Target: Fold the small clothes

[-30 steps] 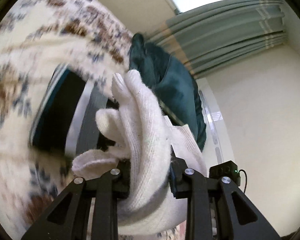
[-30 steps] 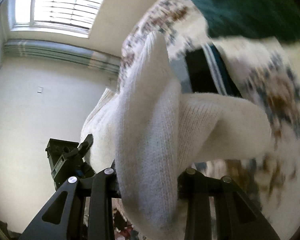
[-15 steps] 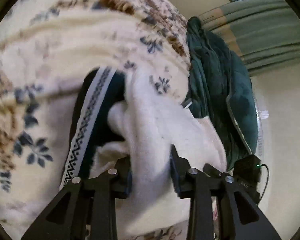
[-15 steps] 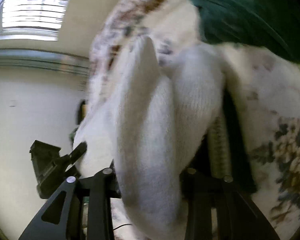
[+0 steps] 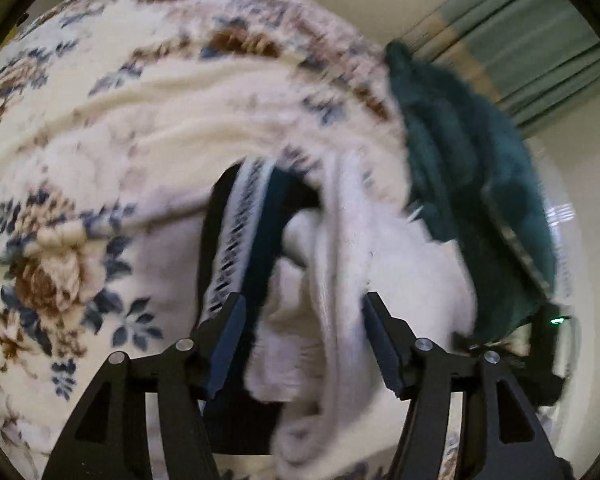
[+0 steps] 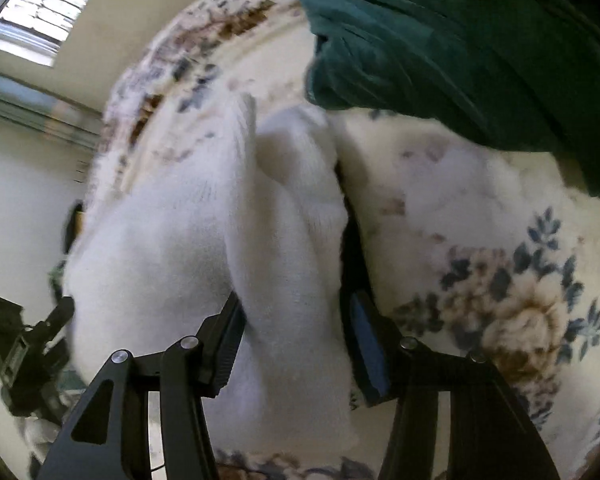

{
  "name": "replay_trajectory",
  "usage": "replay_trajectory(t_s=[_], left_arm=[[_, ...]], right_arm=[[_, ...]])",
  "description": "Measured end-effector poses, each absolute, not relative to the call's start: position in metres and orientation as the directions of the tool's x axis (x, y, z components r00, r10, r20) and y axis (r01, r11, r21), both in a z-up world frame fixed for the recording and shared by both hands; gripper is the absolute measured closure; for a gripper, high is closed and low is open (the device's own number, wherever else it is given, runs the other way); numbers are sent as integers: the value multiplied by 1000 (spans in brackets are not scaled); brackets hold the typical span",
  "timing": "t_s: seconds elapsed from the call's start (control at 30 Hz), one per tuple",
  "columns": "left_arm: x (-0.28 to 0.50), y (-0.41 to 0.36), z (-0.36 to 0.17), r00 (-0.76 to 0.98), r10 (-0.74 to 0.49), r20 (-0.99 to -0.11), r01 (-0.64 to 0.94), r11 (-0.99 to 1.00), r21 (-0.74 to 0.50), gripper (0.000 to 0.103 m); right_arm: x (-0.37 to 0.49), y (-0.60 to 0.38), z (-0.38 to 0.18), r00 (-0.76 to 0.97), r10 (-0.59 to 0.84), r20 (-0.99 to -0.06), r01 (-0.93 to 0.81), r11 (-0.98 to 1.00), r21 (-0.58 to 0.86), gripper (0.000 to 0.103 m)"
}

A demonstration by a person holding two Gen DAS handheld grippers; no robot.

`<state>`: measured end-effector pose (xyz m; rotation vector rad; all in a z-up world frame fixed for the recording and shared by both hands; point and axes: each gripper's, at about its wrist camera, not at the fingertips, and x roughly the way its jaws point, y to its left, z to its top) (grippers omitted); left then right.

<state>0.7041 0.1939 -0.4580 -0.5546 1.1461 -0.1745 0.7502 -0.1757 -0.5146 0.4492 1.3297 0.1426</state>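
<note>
Left wrist view shows the left gripper [image 5: 302,340] with its two fingers spread apart, and the white garment [image 5: 332,280] lies loosely between them; the blue pads [image 5: 228,348] do not seem to press the cloth, so this gripper looks released, though the blur makes it a little uncertain. Just beyond the left finger, a dark garment [image 5: 240,248] with a white patterned band lies partly under the white one. Both rest on a floral blanket [image 5: 100,160], which fills the area ahead and to the left of the gripper. Ahead and to the right of it there is a green cloth [image 5: 480,184], and behind that a curtain [image 5: 540,52]. In the right wrist view, the right gripper [image 6: 296,340] has the white garment [image 6: 228,240] bunched thickly between its fingers, filling the whole gap; I cannot tell whether it clamps the cloth or has let go. The garment extends forward and to the left of this gripper. The blanket [image 6: 480,240] is to its right, the green cloth [image 6: 440,48] is ahead and right, and a window [image 6: 40,16] is far to the upper left.
</note>
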Motion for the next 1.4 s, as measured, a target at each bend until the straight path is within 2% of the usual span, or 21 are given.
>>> replay_trajectory(t_s=[0.1, 0.2, 0.27, 0.3, 0.33, 0.37, 0.4, 0.5, 0.83, 1.23, 1.4], left_arm=[[692, 188, -448, 440, -364, -821, -131, 879, -459, 45], [671, 172, -417, 484, -256, -837, -95, 935, -341, 45], [655, 157, -401, 489, -146, -860, -88, 973, -214, 43], [650, 151, -396, 481, -105, -871, -90, 982, -168, 30], [644, 145, -392, 473, -72, -878, -90, 988, -129, 23], [635, 138, -386, 477, -49, -878, -84, 991, -101, 13], [628, 134, -381, 481, -42, -876, -79, 993, -91, 12], [609, 121, -362, 485, -29, -874, -75, 994, -74, 12], [527, 83, -268, 527, -4, -850, -50, 998, -35, 12], [398, 55, -136, 629, -35, -776, 9, 999, -38, 12], [354, 50, -105, 663, -25, -748, 4, 1000, -30, 12]], right_arm=[[744, -162, -490, 275, 262, -925, 112, 947, 302, 46], [719, -149, -458, 330, 138, -934, 83, 981, 174, 22], [696, -140, -436, 355, 58, -933, 76, 993, 91, 17], [686, -137, -429, 361, 29, -932, 78, 995, 61, 10], [675, -135, -421, 365, 8, -931, 81, 996, 40, 0], [663, -133, -411, 374, -18, -927, 84, 996, 15, 0], [654, -131, -402, 383, -32, -923, 85, 996, 1, 0], [620, -127, -367, 428, -94, -899, 85, 994, -64, 0], [510, -149, -230, 533, -149, -833, 133, 987, -91, 0], [351, -156, -66, 666, -125, -735, 96, 992, -82, 0], [292, -155, -14, 719, -122, -684, 78, 992, -94, 0]])
